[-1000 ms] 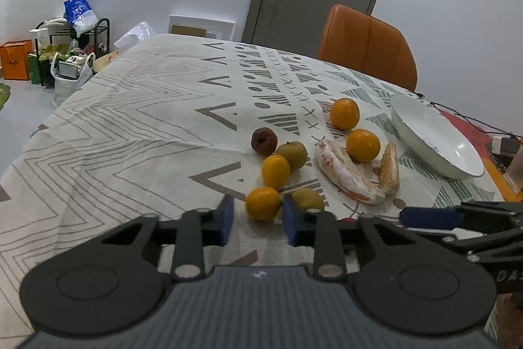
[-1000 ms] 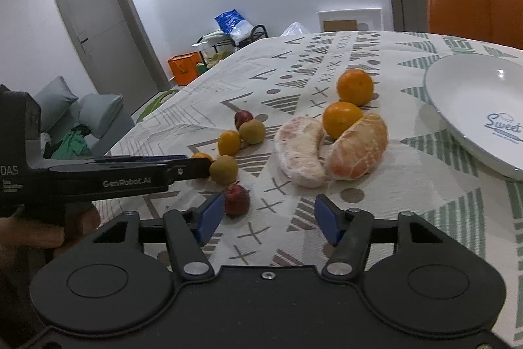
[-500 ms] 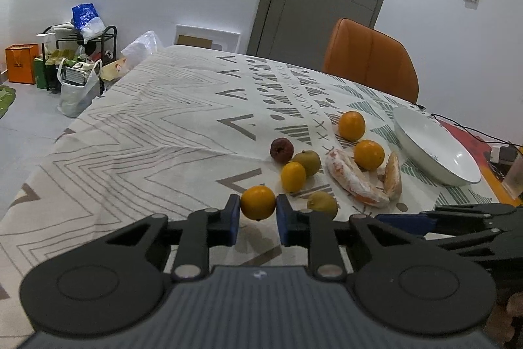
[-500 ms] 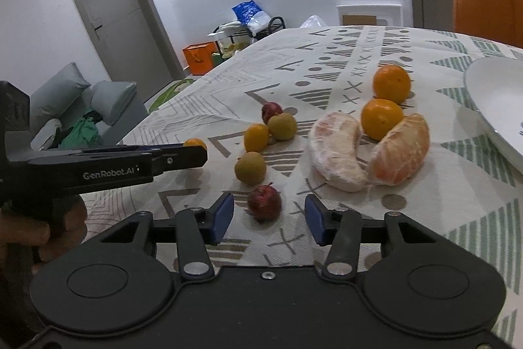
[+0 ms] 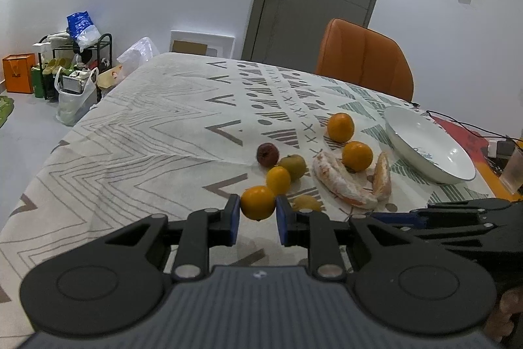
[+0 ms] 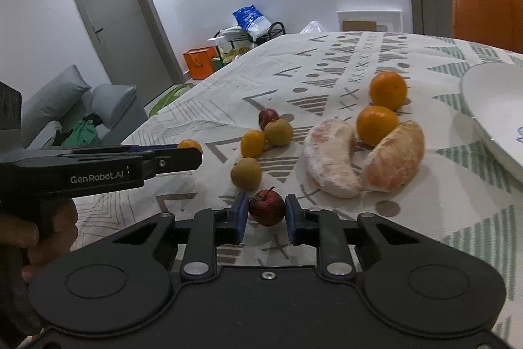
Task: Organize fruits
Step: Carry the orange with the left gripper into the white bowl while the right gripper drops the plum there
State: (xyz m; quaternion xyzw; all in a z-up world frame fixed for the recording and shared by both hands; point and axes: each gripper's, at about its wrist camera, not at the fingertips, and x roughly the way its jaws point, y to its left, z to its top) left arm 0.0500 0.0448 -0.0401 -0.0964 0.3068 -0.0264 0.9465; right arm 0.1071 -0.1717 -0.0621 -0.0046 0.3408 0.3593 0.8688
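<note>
A small orange (image 5: pixel 258 202) is clamped and held above the tablecloth (image 5: pixel 147 133) by the left gripper (image 5: pixel 258 215), a small red apple (image 6: pixel 267 207) is bracketed by the right gripper (image 6: pixel 264 219), not visibly clamped, and the white bowl (image 5: pixel 428 149) is empty, so sorting is judged barely begun.

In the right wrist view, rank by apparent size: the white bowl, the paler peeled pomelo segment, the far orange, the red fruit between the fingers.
1. white bowl, though cropped by the frame.
2. paler peeled pomelo segment.
3. far orange and red fruit: look alike; the red fruit sits nearer, so unranked.
</note>
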